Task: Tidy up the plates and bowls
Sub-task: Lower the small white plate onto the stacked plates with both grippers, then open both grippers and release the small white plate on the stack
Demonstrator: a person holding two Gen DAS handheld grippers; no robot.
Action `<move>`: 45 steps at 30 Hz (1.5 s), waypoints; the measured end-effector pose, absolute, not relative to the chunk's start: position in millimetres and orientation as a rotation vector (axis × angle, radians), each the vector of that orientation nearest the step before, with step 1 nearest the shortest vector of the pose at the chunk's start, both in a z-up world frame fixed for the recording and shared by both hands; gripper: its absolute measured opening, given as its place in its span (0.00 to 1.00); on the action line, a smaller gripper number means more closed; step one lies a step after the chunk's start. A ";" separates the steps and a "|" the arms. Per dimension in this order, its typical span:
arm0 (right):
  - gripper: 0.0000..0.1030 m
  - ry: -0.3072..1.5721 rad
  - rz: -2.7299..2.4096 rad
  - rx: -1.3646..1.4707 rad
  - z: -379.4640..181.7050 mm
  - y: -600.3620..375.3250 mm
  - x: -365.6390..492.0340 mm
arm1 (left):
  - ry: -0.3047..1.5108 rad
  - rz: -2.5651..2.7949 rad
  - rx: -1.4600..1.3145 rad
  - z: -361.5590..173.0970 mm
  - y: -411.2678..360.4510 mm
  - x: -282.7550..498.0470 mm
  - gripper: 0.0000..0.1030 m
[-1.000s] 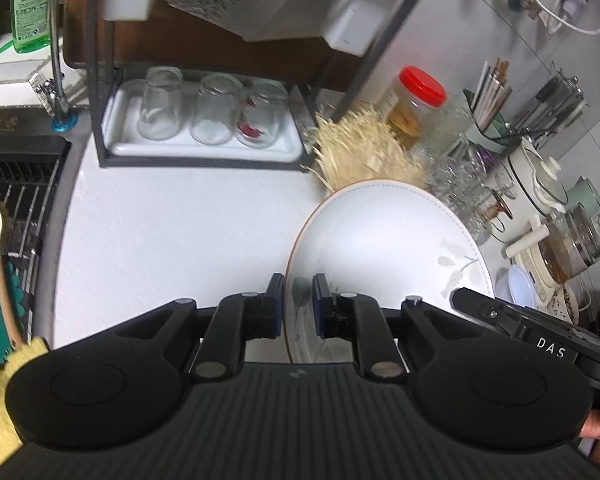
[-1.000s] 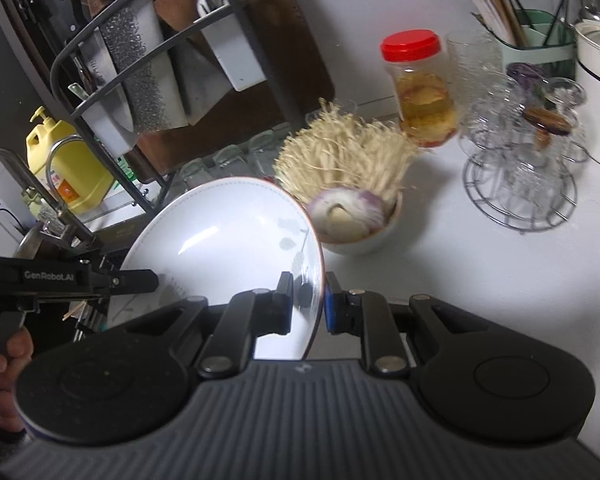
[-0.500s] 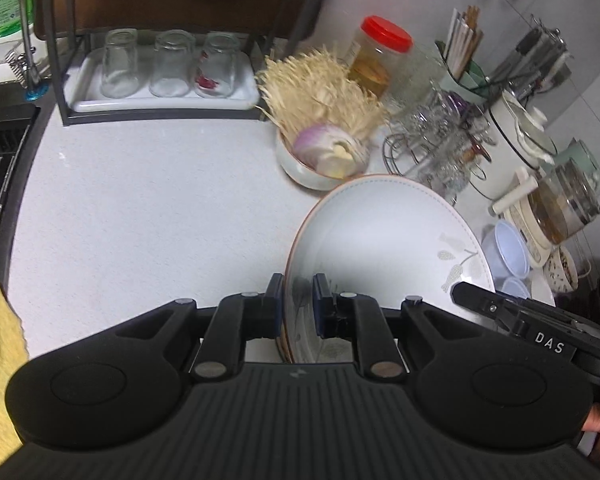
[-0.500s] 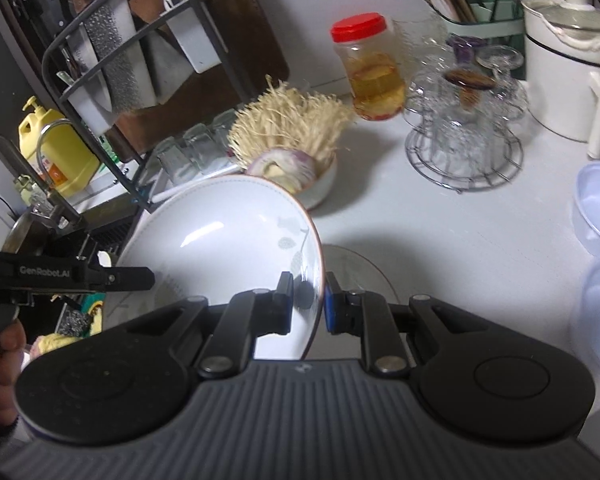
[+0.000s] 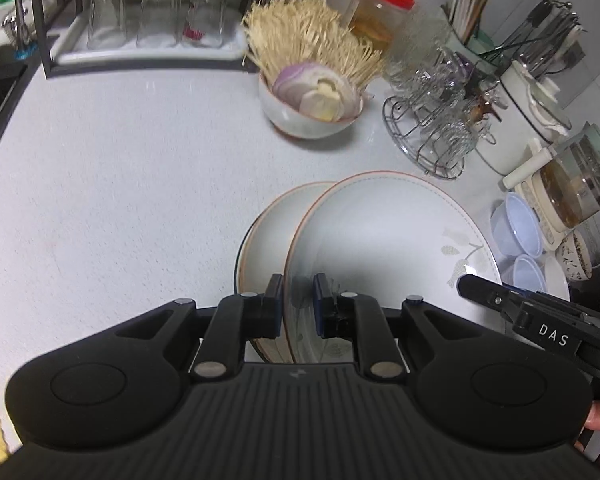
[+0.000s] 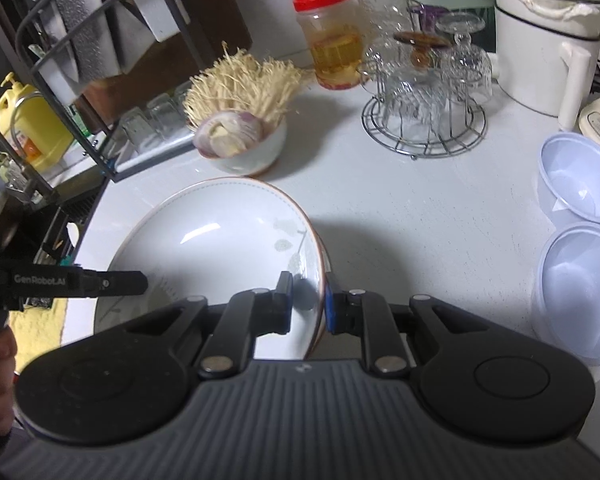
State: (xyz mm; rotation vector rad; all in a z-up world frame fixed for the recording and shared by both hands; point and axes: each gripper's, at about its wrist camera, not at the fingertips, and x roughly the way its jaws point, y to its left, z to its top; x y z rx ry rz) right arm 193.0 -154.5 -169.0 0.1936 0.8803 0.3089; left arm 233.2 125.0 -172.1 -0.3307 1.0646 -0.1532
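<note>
White speckled kitchen surface [image 5: 120, 200]: two grippers lowering one plate onto another.
Left gripper [image 5: 297, 306] and right gripper [image 6: 308, 307] fingers pinch opposite rims of the white brown-edged floral plate [image 5: 388, 236]; level it over the matching lower plate [image 5: 268, 232], then release together.

Left gripper [image 5: 297, 304]: jaws clamped on rim of tilted white plate [image 5: 388, 248] | second plate [image 5: 268, 240] directly behind it | right gripper [image 5: 466, 282] tip at plate's far rim | countertop [image 5: 120, 184] beneath

Both wrist cameras look steeply down along their fingers from close range, sharing the plate [image 5: 384, 236] [image 6: 220, 240] and counter [image 5: 120, 184] [image 6: 420, 208].
</note>
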 end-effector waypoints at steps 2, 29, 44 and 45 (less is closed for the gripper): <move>0.18 0.890 0.305 0.194 -174.7 -155.1 195.6 | 1.077 -0.142 -0.333 -177.7 122.5 236.5 0.17; 0.23 0.891 0.318 0.132 -204.5 -141.0 229.8 | 1.129 -0.065 -0.335 -201.4 118.4 254.3 0.18; 0.26 0.890 0.318 0.136 -214.0 -130.8 233.7 | 1.171 -0.079 -0.489 -194.7 144.6 252.9 0.18; 0.26 0.891 0.319 0.138 -214.0 -131.2 234.1 | 1.174 -0.082 -0.485 -193.7 144.4 252.2 0.18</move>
